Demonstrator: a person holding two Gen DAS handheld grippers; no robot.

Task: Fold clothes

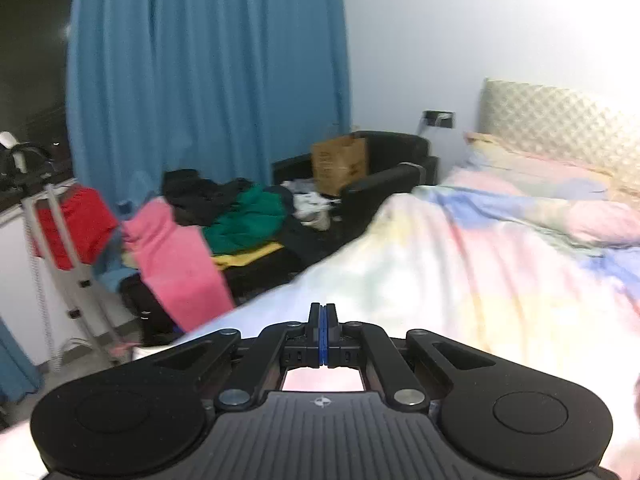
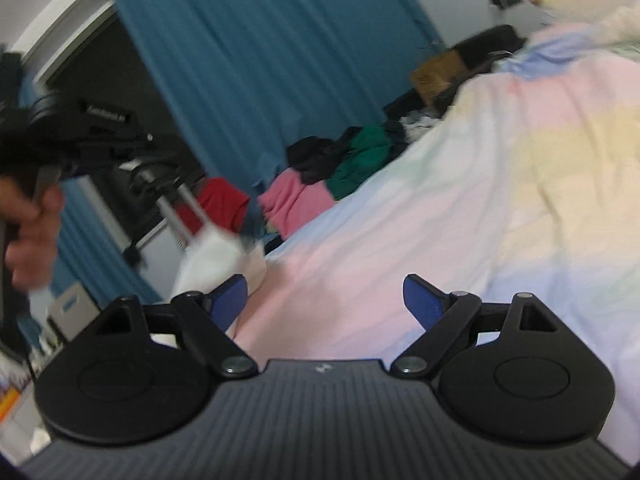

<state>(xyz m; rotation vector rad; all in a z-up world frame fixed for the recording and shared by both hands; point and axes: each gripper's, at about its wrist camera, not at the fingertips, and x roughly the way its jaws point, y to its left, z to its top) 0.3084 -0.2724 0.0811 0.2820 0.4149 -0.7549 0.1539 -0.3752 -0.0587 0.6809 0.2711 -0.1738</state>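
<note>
Two grippers show over a bed with a pastel quilt. At the bottom centre of the left wrist view, the left gripper has its blue pads pressed together; whether any cloth is caught between them cannot be told. In the right wrist view, the right gripper at lower centre has its fingers well apart, nothing between them, above the pink part of the quilt. A white cloth lies at the bed's edge, just above the left pad. At left centre of that view a hand grips the other tool. Clothes lie heaped on a dark sofa left of centre, before a blue curtain.
</note>
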